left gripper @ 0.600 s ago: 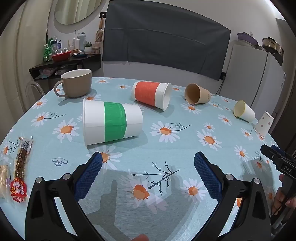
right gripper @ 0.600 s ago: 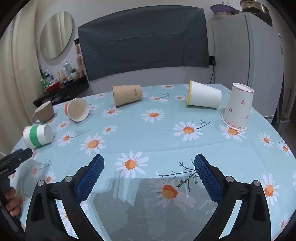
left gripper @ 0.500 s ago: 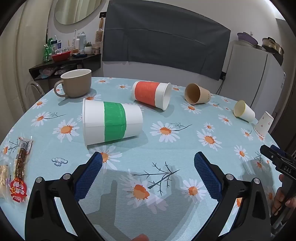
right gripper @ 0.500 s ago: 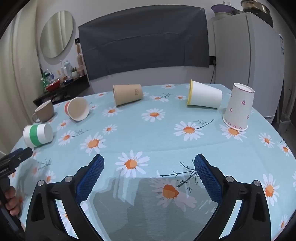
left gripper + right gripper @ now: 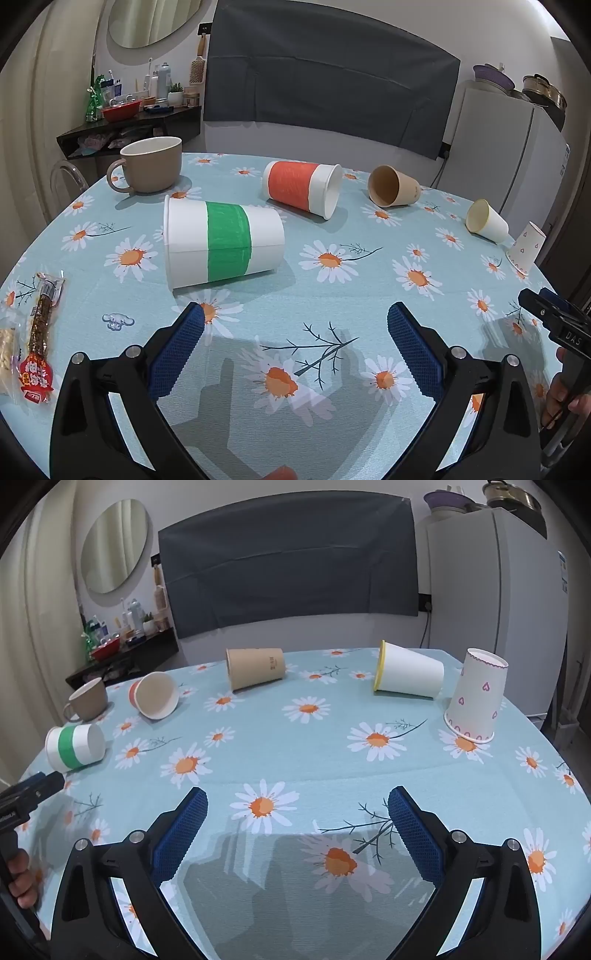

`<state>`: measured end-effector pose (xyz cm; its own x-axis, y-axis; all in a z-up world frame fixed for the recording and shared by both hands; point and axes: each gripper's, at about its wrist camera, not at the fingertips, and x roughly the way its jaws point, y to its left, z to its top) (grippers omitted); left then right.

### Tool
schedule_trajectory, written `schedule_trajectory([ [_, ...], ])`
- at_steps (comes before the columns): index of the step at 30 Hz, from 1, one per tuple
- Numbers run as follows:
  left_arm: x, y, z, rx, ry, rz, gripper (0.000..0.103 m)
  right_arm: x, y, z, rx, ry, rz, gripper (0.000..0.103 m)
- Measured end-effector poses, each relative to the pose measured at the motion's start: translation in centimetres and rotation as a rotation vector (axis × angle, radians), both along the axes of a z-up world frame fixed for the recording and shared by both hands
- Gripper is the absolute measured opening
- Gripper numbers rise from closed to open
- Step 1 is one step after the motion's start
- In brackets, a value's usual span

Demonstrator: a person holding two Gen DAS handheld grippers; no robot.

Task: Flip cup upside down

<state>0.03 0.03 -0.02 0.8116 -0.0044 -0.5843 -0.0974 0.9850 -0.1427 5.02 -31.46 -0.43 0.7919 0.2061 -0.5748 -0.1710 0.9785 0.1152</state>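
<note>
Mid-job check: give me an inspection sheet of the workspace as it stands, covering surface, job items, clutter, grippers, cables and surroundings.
Surface: round table under a light-blue daisy cloth.
Job's things: green-banded cup, orange-banded cup, brown paper cup and yellow-rimmed cup all lie on their sides; heart-print cup stands mouth down, tilted; tan mug stands upright.
Clutter: snack packets at the table's left edge.
Grippers: left gripper open, above bare cloth just short of the green-banded cup; right gripper open, empty.
Cables: one cord hanging from a wall socket beside the fridge.
Surroundings: dark wall cloth, oval mirror, cluttered shelf, fridge with pots on top.
</note>
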Motion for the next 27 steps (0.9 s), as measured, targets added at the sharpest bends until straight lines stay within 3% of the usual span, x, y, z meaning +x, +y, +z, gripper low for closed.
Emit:
schedule_trajectory([
  [27,0.07,-0.15,0.00,0.003,-0.005,-0.003,0.097,-0.14,0.19,0.15,-0.018,-0.011,0.002,0.094],
])
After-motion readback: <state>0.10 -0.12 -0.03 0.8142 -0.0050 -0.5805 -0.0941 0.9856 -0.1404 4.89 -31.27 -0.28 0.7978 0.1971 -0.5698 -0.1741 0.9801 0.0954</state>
